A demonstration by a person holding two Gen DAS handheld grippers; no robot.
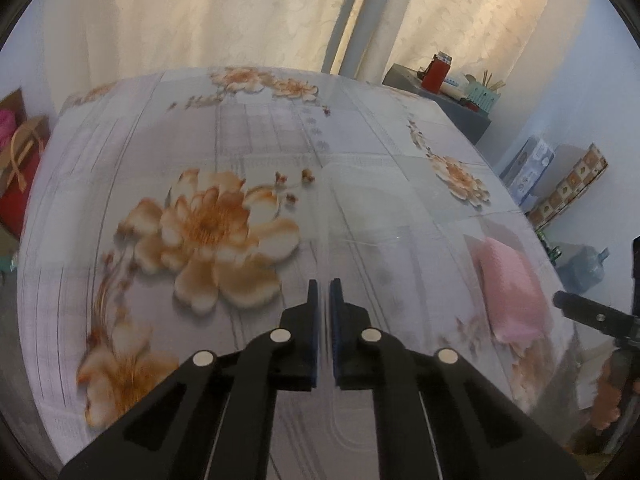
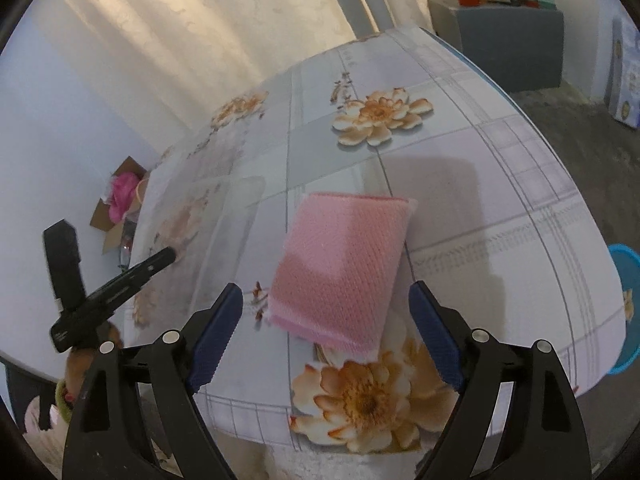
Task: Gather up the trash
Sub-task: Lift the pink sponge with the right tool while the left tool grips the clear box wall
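Observation:
A pink mesh-textured packet [image 2: 340,264] lies flat on the flowered tablecloth [image 2: 460,168] near the table's front edge. My right gripper [image 2: 326,300] is open and empty, its blue-padded fingers either side of the packet's near end, slightly above it. In the left wrist view the same packet [image 1: 510,292] lies to the right. My left gripper [image 1: 324,286] is shut and empty over the middle of the table [image 1: 260,140]. The left gripper's body [image 2: 108,284] shows at the left of the right wrist view.
A blue bin [image 2: 628,312] stands beside the table's right edge. A grey cabinet [image 2: 504,48] with a red container is behind the table. A cardboard box with pink things [image 2: 120,200] sits on the floor at the left. Curtains hang behind.

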